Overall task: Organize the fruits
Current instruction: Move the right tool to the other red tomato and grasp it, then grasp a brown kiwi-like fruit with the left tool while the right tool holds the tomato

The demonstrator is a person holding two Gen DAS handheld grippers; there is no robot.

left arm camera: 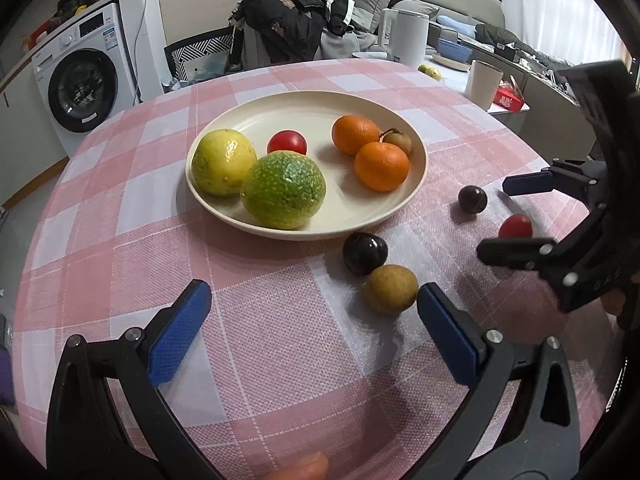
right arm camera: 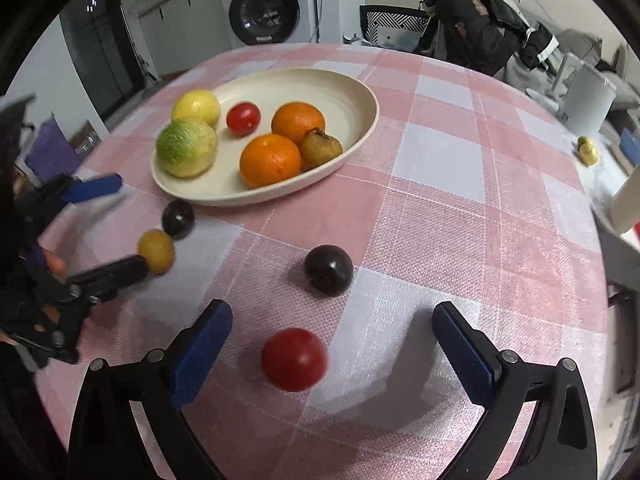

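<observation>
Right wrist view: my right claw (right arm camera: 332, 344) is wide around the red tomato (right arm camera: 294, 359) on the counter (right arm camera: 440, 208). It looks blurry, maybe rolling, so closing could knock it away.

A plate (left arm camera: 416, 184) sits mid-desk (left arm camera: 280, 340), holding two passion fruits (left arm camera: 284, 190), a cherry tomato (left arm camera: 287, 143), two tangerines (left arm camera: 381, 166) and a longan (left arm camera: 398, 141). At its 5 o'clock, a grape (left arm camera: 365, 253) touches another longan (left arm camera: 390, 289); at 3 o'clock lie another grape (left arm camera: 472, 199) and tomato (left arm camera: 515, 227).

Loose fruits (right arm camera: 328, 270) — plate's (left arm camera: 416, 184) front, seemingly.
</observation>
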